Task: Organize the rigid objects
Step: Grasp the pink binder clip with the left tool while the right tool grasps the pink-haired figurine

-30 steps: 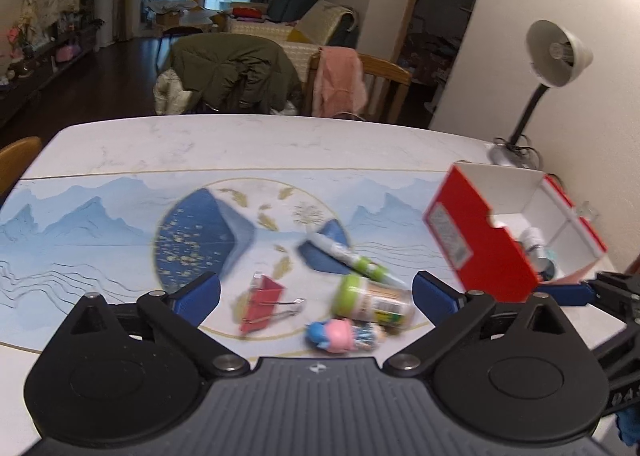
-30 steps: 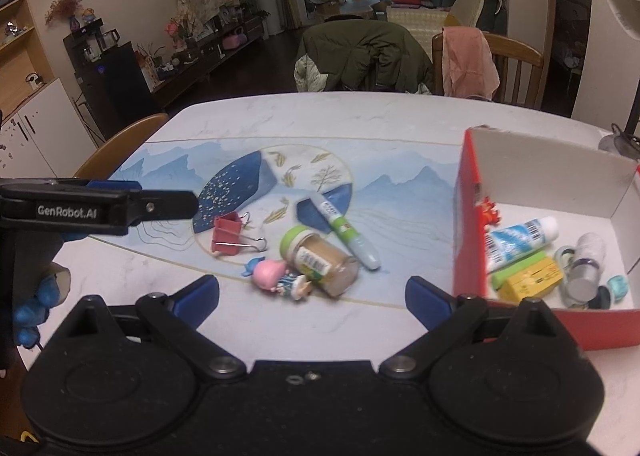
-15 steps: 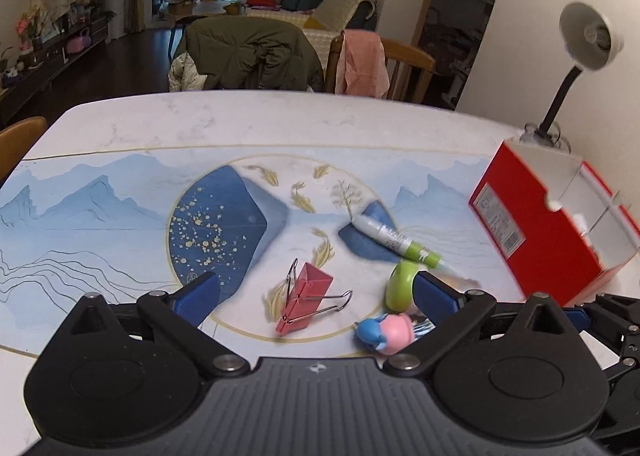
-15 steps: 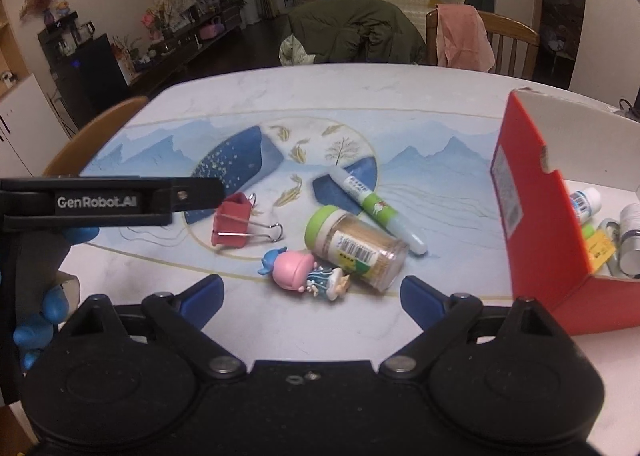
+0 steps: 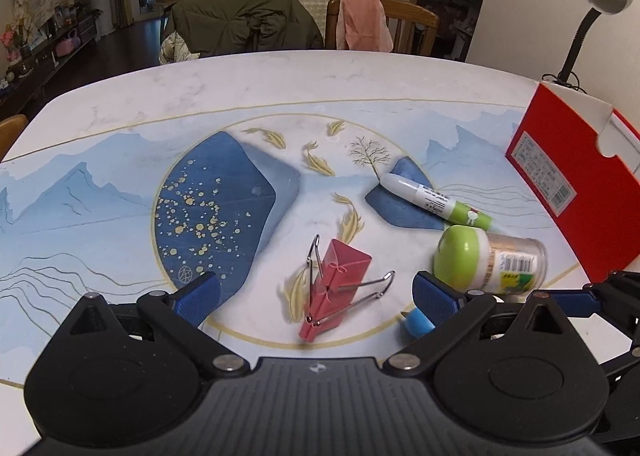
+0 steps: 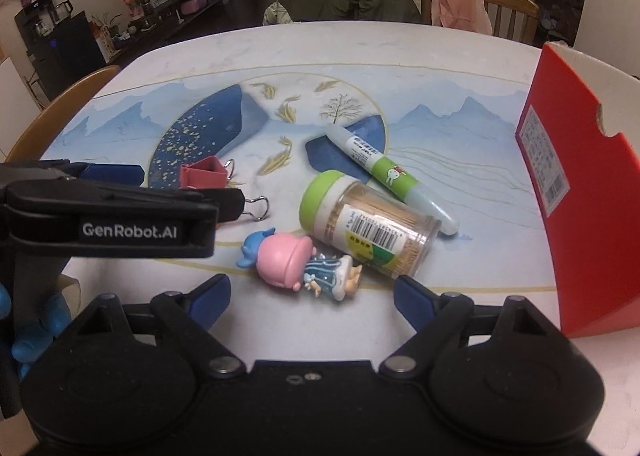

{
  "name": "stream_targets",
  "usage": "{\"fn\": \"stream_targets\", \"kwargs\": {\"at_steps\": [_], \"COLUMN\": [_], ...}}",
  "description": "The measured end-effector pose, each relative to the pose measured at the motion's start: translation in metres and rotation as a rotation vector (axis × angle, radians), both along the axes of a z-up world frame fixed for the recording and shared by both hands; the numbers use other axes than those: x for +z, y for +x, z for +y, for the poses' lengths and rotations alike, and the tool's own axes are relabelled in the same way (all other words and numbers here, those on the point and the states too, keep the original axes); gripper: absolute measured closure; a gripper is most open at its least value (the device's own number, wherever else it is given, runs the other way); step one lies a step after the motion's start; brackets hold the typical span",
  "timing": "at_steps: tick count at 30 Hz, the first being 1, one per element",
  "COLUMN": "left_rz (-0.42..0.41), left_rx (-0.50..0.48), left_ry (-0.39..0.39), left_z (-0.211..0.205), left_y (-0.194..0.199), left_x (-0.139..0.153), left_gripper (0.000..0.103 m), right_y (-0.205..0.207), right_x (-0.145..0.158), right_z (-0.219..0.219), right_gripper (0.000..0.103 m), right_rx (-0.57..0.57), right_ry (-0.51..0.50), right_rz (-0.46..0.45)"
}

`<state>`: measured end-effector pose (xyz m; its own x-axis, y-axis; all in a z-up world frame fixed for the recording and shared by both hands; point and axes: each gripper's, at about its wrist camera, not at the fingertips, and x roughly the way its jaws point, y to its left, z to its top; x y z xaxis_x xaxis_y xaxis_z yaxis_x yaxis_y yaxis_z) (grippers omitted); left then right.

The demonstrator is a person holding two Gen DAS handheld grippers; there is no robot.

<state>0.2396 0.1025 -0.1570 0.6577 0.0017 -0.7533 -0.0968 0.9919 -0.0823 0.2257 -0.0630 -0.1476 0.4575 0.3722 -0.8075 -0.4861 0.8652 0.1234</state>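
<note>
Both hand-held grippers are released: the left hand-held gripper frames a red metal clip; the right hand-held gripper, jaws just narrowing, frames a glossy plastic figurine on the smooth counter.

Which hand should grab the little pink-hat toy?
Right, probably. The right gripper is open with the toy lying just ahead between its fingers. The left gripper is lined up on the red binder clip instead.

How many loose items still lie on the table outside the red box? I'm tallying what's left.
4: red binder clip leftmost, pink-hatted toy figurine nearest, green-lidded toothpick jar beside it, green-and-white glue pen behind. The box's inside is hidden.
</note>
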Motion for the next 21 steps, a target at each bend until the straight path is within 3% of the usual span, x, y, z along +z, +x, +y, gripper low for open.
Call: {"fn": "stream_targets", "kwargs": {"at_steps": [11, 21], "left_rz": [-0.007, 0.009], "left_rx": [-0.070, -0.134], "left_ry": [0.027, 0.021], "left_z": [-0.005, -0.011], "left_y": [0.012, 0.013], "left_x": [-0.012, -0.019], "left_gripper": [0.002, 0.048], "right_y": [0.010, 0.009], "right_x": [-0.004, -0.008], "right_z": [0.011, 0.012], "right_gripper": [0.023, 0.029], "right_rx": [-0.012, -0.015], "right_ry": [0.017, 0.017], "right_rz": [0.022, 0.037]}}
